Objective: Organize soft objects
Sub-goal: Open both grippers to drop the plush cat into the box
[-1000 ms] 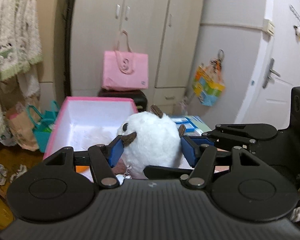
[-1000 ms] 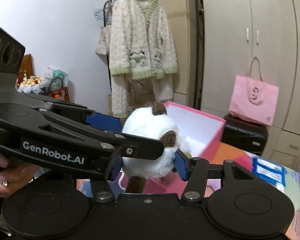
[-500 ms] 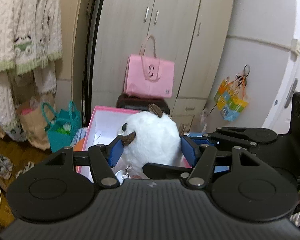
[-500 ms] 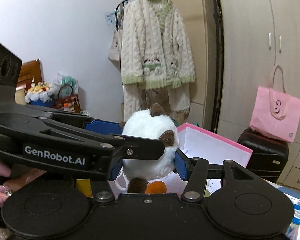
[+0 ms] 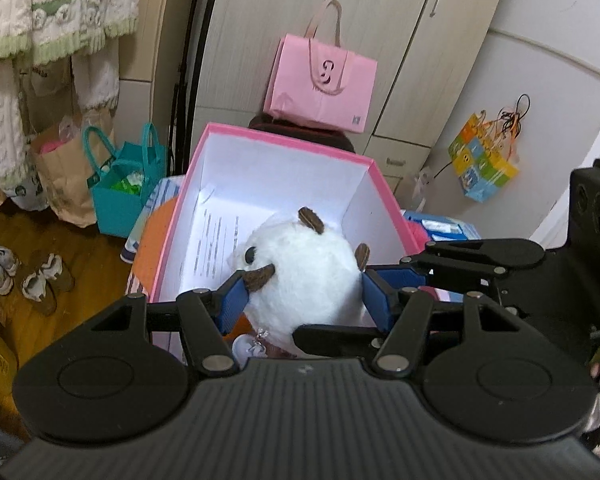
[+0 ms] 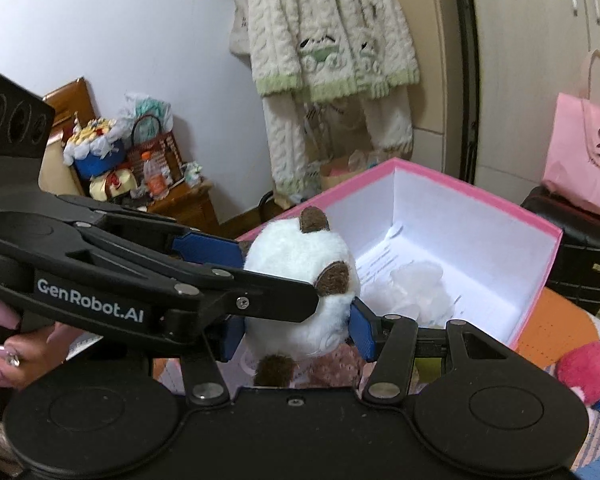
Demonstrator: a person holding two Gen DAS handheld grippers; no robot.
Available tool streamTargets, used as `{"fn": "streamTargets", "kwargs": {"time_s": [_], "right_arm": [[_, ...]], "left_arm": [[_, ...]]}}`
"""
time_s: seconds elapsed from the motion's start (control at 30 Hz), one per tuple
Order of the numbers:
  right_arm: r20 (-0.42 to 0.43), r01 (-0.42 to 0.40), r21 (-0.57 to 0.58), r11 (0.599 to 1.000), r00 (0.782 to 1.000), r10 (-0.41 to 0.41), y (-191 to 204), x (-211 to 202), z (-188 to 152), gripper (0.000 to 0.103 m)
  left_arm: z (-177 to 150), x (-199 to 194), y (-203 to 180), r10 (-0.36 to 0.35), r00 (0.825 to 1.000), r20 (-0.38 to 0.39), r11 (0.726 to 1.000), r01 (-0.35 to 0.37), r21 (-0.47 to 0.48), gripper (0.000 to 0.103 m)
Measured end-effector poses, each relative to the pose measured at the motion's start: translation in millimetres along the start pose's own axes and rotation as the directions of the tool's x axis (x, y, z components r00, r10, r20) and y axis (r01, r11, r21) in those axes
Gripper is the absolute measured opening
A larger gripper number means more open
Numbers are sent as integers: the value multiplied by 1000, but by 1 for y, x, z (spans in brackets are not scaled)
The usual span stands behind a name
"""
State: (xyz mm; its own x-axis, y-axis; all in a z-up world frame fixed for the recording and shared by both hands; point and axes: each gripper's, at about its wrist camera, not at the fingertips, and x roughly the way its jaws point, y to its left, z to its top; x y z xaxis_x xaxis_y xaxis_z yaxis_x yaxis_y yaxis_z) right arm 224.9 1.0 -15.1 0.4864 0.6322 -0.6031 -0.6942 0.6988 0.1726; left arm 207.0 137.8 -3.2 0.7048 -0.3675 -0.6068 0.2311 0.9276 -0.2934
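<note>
**Me:** Left wrist view, starting close: my left tongs [image 5: 302,300] are clamped on the white plush toy [image 5: 300,276], blue pads pressed into its sides. My right tongs [image 5: 388,292] come in from the right and pinch the same toy.

**Partner:** Both pairs on one toy?

**Me:** Yes. From the right wrist, the right tongs [image 6: 296,330] squeeze its lower half and the left tongs [image 6: 228,256] reach across its upper side. The toy hangs in the air at the near edge of the pink box [image 5: 260,136].

**Partner:** What's in the box?

**Me:** A printed sheet on the bottom and a crumpled white wad [image 6: 416,288]; no plush that I can see. So this toy is, I'd say, carried but not yet dropped in.

**Partner:** Anything left afterwards?

**Me:** A red fluffy thing [image 6: 584,368] lies on the surface beside the box, probably next. Beyond the box, a pink bag [image 5: 324,80] stands against the wardrobe.
</note>
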Motion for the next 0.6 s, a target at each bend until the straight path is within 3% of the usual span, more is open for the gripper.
{"fn": "streamTargets", "kwargs": {"time_s": [0.27,0.6], "right_arm": [[-84,-45,27,999,995,48,-10,15,-8,62],[-87,4,15,1000,996,-3,-5,-3,-13,65]], "left_arm": [[-7,3,-2,42,999,-31,999,-41,28,62],[-5,-24,-5,64,998,15,998,-65,28,65]]}}
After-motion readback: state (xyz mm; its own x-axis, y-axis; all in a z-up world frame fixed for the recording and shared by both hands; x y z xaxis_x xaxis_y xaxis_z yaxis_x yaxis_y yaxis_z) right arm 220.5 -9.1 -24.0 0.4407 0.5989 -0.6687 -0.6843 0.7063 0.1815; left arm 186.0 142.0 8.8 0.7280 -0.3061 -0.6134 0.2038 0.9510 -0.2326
